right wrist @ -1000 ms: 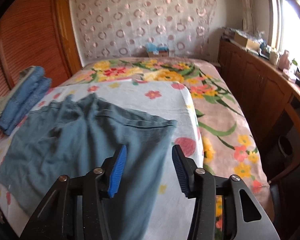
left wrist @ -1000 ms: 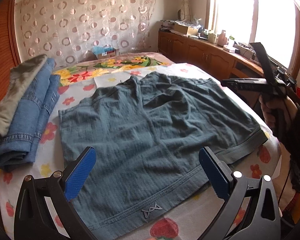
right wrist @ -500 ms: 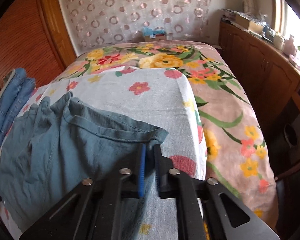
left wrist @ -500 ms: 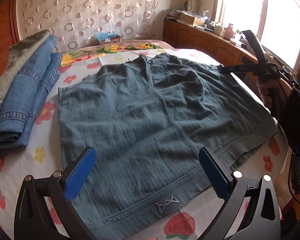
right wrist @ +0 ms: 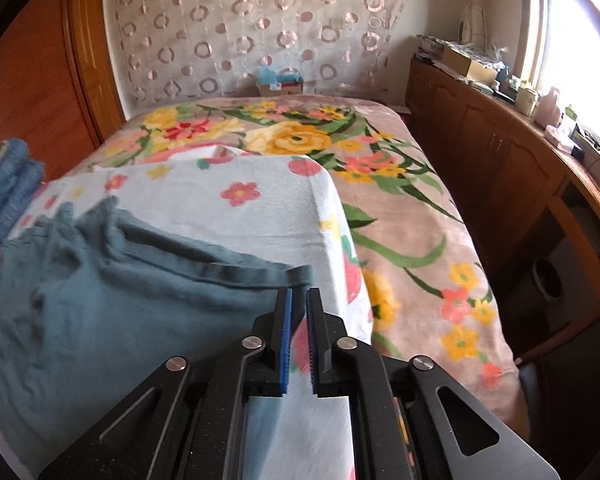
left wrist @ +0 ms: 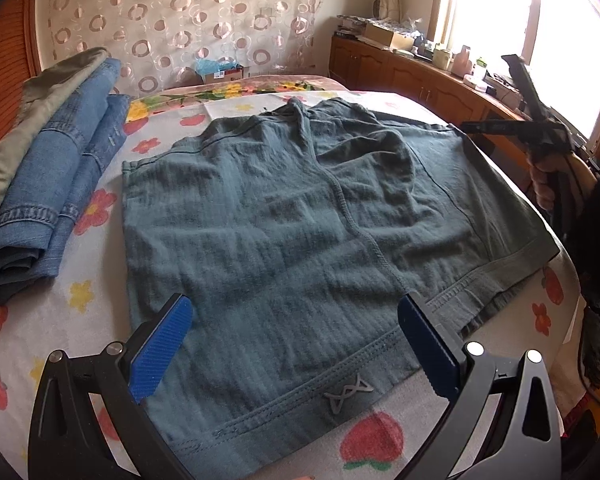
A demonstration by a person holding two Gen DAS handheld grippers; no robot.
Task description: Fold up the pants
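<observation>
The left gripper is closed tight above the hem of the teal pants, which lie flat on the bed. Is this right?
Not quite: the left gripper is wide open, not closed, as the left wrist view shows. It is above the hem of the teal pants, flat on the bed.

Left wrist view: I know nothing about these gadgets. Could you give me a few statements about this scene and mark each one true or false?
1. The teal pants lie spread out on a flower-printed sheet. True.
2. The left gripper has its fingers clamped on the hem. False: they stand wide apart and hold nothing.
3. Folded blue jeans lie beside the pants, not touching them. True.
4. The pants are already folded in half. False: both legs lie open, side by side.
</observation>
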